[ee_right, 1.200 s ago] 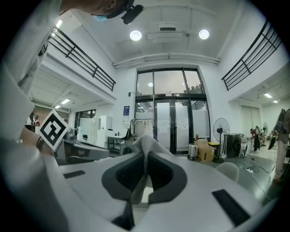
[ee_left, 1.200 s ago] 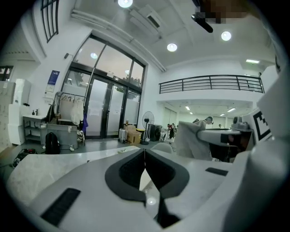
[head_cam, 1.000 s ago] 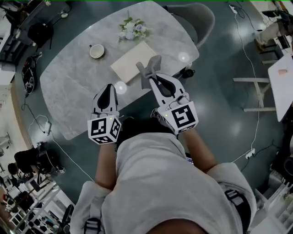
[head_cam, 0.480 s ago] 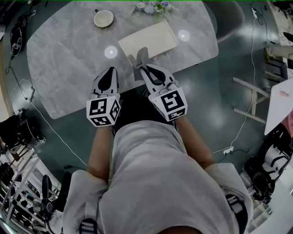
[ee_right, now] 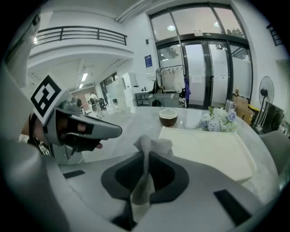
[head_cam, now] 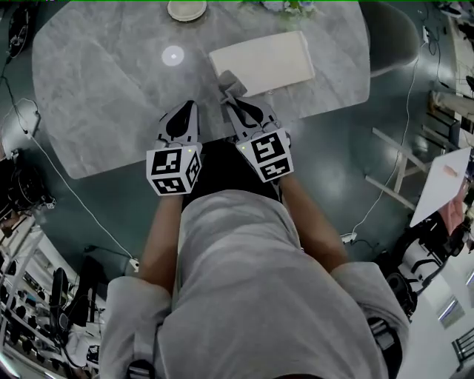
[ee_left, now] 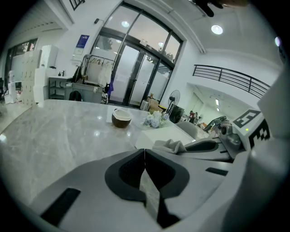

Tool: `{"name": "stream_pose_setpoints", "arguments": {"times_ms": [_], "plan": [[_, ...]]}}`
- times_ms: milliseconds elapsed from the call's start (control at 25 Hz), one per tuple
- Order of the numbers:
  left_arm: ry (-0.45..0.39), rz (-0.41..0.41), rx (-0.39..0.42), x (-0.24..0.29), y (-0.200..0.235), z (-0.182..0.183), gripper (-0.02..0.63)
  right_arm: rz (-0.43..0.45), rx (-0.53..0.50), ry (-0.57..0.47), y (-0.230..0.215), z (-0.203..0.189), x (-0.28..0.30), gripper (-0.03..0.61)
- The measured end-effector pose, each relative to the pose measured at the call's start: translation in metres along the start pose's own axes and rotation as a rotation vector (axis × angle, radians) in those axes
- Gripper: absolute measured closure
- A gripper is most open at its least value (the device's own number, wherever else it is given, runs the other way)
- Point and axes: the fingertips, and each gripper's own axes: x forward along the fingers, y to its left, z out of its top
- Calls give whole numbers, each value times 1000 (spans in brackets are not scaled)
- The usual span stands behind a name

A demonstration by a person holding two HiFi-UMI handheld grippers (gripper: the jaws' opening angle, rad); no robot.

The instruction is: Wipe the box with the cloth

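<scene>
**Your right tool has the cloth, close to the box**

Your right tool (head_cam: 233,101) is clenched on the soft grey cloth (head_cam: 229,84). The cloth is pinched between the two jaws. One bunched end sticks out past the tips and the other end hangs down behind them.

Your left tool (head_cam: 182,112) is clenched too, with its two dark pads (ee_left: 129,170) pressed tight against each other. It is just left of your right tool, and both are over the near edge of the grey marble tabletop (head_cam: 104,89). Both tools point away from you.

The flat cream box (head_cam: 264,62) lies on the tabletop, on the right part, just past your right tool. The end of the cloth is right by the box's near left corner. You cannot tell if the cloth touches the box.

A small round brown and white bowl (head_cam: 186,9) stands farther away, to the left of the box. A little bunch of pale flowers (ee_right: 220,120) stands at the far edge of the box.
</scene>
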Motion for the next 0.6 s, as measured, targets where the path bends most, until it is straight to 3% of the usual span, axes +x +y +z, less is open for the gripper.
{"name": "stream_pose_setpoints", "arguments": {"times_ms": [240, 600], "plan": [[5, 8, -42, 9, 14, 0, 591, -75, -55, 72, -9, -11, 12, 538], [1, 9, -74, 17, 26, 8, 591, -62, -10, 87, -11, -7, 15, 538]]}}
